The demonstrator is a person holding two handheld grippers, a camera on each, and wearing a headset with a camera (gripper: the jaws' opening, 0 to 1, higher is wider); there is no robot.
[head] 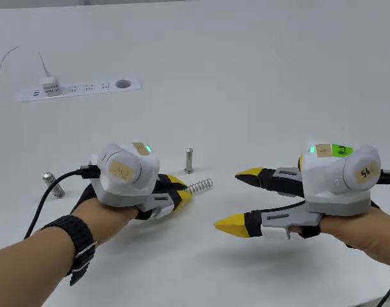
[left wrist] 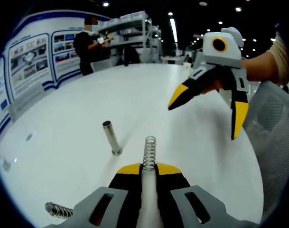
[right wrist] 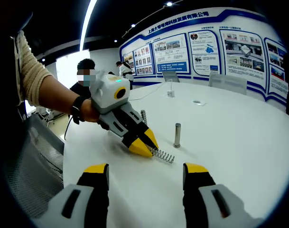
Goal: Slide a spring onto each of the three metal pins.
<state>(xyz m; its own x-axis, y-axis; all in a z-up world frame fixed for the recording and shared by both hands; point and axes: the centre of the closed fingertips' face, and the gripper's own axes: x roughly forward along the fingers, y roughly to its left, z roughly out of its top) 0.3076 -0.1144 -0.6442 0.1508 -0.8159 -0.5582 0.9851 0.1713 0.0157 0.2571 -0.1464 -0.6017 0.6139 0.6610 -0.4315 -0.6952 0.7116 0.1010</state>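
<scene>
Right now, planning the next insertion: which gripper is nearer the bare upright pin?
Left. The left gripper, shut on a spring, sits beside the bare pin; the right gripper, open, is farther off to its right.

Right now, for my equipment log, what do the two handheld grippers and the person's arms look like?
The left gripper has a rounded white-and-grey housing with a tan sticker, a green light, a black cable and black jaws tipped yellow. The right gripper matches, plus a green label. A black wristwatch circles the left wrist; a beige knit sleeve shows further up that arm.
</scene>
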